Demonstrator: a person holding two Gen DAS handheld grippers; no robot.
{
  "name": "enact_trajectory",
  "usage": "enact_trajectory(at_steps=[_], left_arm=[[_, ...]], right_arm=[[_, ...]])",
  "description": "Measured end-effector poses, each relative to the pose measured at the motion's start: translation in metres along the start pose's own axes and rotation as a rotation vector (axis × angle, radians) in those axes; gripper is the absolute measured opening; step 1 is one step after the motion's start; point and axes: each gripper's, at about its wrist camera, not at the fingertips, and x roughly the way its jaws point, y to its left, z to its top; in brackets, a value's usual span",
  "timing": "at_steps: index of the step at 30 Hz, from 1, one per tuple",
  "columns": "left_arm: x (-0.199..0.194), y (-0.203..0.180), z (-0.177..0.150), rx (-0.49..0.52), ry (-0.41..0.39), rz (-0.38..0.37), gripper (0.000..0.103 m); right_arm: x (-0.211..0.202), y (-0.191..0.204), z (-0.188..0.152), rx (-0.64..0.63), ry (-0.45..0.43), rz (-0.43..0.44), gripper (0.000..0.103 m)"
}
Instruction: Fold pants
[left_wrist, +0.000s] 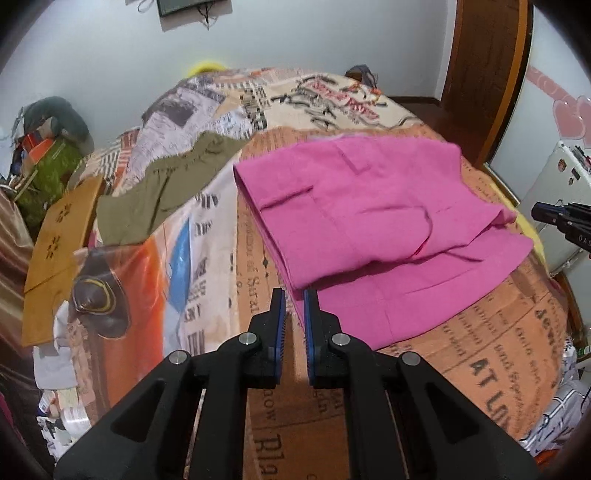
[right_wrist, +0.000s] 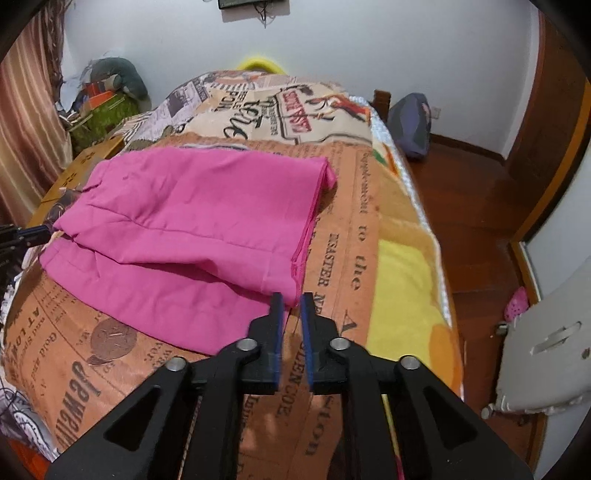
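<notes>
The pink pants (left_wrist: 373, 229) lie on the bed (left_wrist: 480, 350), already doubled over at least once, with an upper layer sitting slightly askew on a longer lower layer whose near edge faces the two tools. The left hand-held gripper (left_wrist: 294, 308) hangs just over the near left corner of that lower layer, its jaws nearly together with a thin slit between the blue pads and no cloth in it. The right hand-held gripper (right_wrist: 291, 312) sits at the near right corner, its jaws a little apart and likewise empty, the pink hem just beyond its tips. My reading is that one fold is done and the two corners are being lined up for the next. The next move calls for both pairs of jaws to spread enough to take the hem, close on the two corners together, then lift and carry the near edge over the far one evenly so the layers do not skew further. An olive garment (left_wrist: 166, 188) lies apart on the left of the bed. The bedspread (right_wrist: 347, 229) is printed like old newspaper: "DISASTER", "to the", "AT LO" and "Sural" can be made out; the rest is too bent or blurred to read.
</notes>
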Motion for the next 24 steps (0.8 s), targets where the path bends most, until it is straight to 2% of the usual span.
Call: enact_trajectory(at_steps=[2,4,6,8,9,11,12,15,17,24], left_arm=[[-0.011,-0.003,0.005,0.005,-0.029,-0.017,0.011],[-0.02,-0.009,0.011,0.016,-0.052,-0.046,0.012],[-0.024,-0.02,0.016,0.051,-0.066,-0.058,0.017],[-0.022,-0.032,0.021,0.099,-0.071,-0.049,0.035],[-0.019,-0.04,0.022,0.127,-0.068,-0.043,0.04],[-0.012,-0.048,0.024,0.152,-0.051,-0.039,0.065],[-0.006,-0.053,0.023,0.167,-0.039,-0.031,0.068],[0.008,-0.059,0.023,0.194,-0.003,-0.031,0.069],[0.017,-0.06,0.02,0.208,0.02,-0.02,0.069],[0.038,-0.06,0.024,0.245,0.049,0.019,0.069]], right_arm=[[-0.011,0.004,0.003,-0.012,-0.035,-0.004,0.034],[-0.019,0.011,0.006,-0.031,-0.069,-0.006,0.042],[-0.025,0.019,0.008,-0.053,-0.094,0.005,0.045],[-0.027,0.029,0.012,-0.073,-0.105,0.029,0.047],[-0.026,0.033,0.013,-0.08,-0.107,0.04,0.047],[-0.024,0.042,0.014,-0.097,-0.109,0.067,0.047],[-0.022,0.046,0.014,-0.104,-0.107,0.076,0.047],[-0.011,0.057,0.014,-0.125,-0.085,0.105,0.051],[-0.003,0.062,0.013,-0.134,-0.065,0.117,0.065],[0.028,0.068,0.009,-0.164,0.017,0.129,0.067]])
